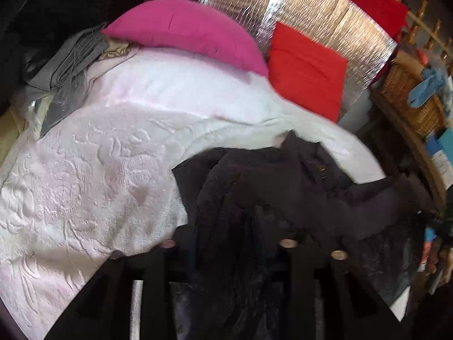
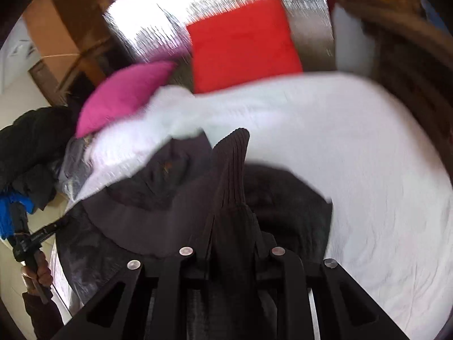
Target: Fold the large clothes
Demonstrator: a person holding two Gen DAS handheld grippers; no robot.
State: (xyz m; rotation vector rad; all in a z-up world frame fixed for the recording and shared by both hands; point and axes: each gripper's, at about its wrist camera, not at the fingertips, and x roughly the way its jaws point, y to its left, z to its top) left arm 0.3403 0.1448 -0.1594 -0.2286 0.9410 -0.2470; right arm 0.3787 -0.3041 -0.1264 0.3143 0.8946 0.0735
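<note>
— Jaws first: how are they set?

— On the right gripper [image 2: 232, 226] they are closed on a ribbed cuff [image 2: 230, 167] of the dark coat [image 2: 158, 198], which is seen standing up between the fingers. On the left gripper [image 1: 226, 243] dark cloth is bunched between and over the fingers; a grip is likely, but it cannot be told for certain.

— And where is the garment itself?

— It is heaped at the near edge of the white embossed bedspread [image 1: 85, 170], with one part hanging over the side of the bed. A pink pillow [image 1: 184, 31] and a red cushion [image 1: 305, 68] are propped farther back against a silver quilted panel [image 1: 311, 8].

— What could go wrong from here?

— Only a narrow pinch of cuff is held by the right gripper, so a slip could be caused by a sharp pull. If the sleeve is lifted alone, the heavy body might be dragged off the edge by its own weight. Both views are blurred by motion, so a crooked fold could be produced if layers are caught unseen in the left grip.

— Anything else nearby?

— Grey clothes [image 1: 70, 56] are piled at the far left corner and could be snagged by a wide sweep.
</note>
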